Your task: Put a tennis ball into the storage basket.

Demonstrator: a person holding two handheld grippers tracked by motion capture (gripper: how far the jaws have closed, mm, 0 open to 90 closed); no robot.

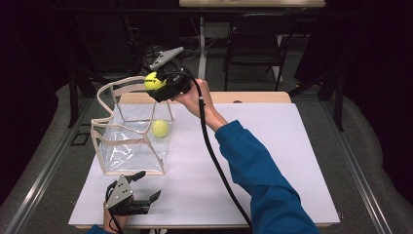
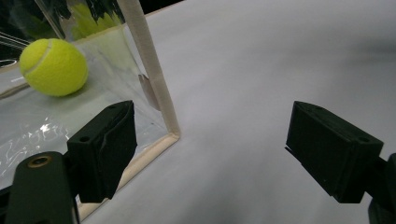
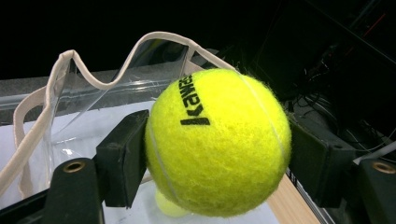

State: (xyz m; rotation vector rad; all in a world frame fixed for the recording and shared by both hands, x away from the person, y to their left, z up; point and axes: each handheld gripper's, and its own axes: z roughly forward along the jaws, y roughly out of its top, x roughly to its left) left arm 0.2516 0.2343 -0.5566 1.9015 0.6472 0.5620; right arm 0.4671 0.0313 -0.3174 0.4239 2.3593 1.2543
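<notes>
A clear plastic tote bag point(image 1: 127, 141) with cream trim and handles stands open on the left of the white table point(image 1: 272, 161). One yellow tennis ball point(image 1: 160, 128) lies inside it, also seen through the bag wall point(image 2: 53, 66). My right gripper point(image 1: 157, 84) hovers above the bag's far rim, shut on a second tennis ball point(image 1: 153, 81), which sits between the black pads point(image 3: 218, 142). My left gripper point(image 1: 146, 185) rests near the table's front left edge, just in front of the bag, open with nothing between its fingers point(image 2: 212, 149).
The bag's cream corner seam point(image 2: 152, 70) stands close to my left gripper's left finger. A black cable point(image 1: 216, 161) trails from the right gripper along a blue sleeve point(image 1: 263, 180). A black folding chair point(image 1: 255, 41) stands behind the table.
</notes>
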